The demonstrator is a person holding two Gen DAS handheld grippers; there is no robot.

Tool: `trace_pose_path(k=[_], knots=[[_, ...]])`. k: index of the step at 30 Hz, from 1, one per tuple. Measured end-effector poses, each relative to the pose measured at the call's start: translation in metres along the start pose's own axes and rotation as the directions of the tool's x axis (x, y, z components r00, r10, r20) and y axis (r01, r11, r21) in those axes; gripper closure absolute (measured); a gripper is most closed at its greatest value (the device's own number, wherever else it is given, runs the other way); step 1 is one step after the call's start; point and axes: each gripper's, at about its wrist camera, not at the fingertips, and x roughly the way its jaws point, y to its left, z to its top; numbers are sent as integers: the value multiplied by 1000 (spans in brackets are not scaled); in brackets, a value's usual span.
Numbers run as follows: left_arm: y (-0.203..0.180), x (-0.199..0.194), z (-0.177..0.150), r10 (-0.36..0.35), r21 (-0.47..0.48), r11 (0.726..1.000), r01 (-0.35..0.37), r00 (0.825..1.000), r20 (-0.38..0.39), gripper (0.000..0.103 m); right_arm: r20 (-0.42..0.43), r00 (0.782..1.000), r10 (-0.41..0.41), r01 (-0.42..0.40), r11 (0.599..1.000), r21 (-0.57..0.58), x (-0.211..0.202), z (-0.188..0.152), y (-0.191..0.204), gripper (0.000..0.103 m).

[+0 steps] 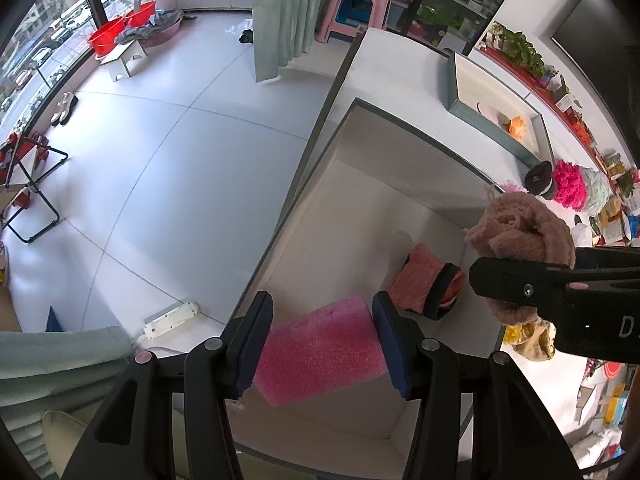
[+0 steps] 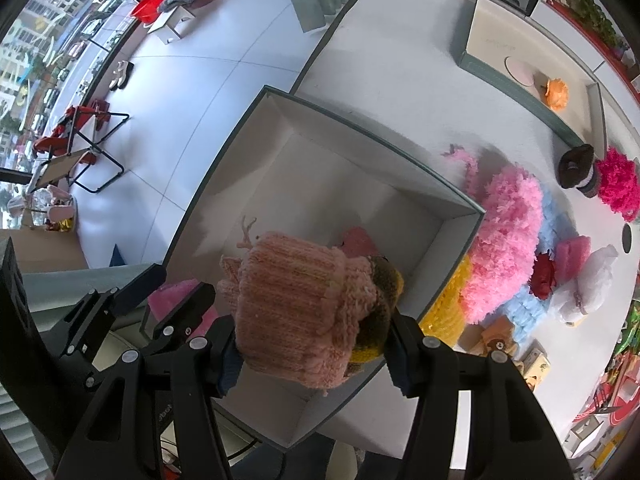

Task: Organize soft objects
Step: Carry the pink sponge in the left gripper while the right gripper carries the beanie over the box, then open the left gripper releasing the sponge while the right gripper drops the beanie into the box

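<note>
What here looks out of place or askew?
Nothing is damaged or spilled. The fluffy items lie heaped loosely on the table beside the box, some overlapping, and the brown knit piece lies tipped on its side.

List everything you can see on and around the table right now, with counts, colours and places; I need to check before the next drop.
foam block: 1, pink, between the left gripper's pads, above the box
knitted bundle: 1, peach with mustard-olive part, clamped in the right gripper above the box
box: 1, grey rim, white inside, table edge
knitted item: 1, coral with black band, inside box
tray: 1, grey-green, far side of table
orange pom: 1, in tray
fluffy pile: pink, blue, yellow, beside box
magenta pom: 1, near tray
left gripper: shut on foam
right gripper: shut on bundle
</note>
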Motion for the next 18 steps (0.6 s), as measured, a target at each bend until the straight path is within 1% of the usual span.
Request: trace_pose_path(k=[3,7,18], knots=[[2,1,0,2,-4,1000,-2,1000,-4,50,1,1000,-7,7,1000,-3,1,2,0,41],[3,4,0,6,-8,1000,-6,1000,-8,50,1,1000,6,-6,1000,10,3,6,-1,41],[-4,14,-5,15,16,1000,-15,999,-35,49,-33,999,-4,5,1000,16,20,12,-1,41]])
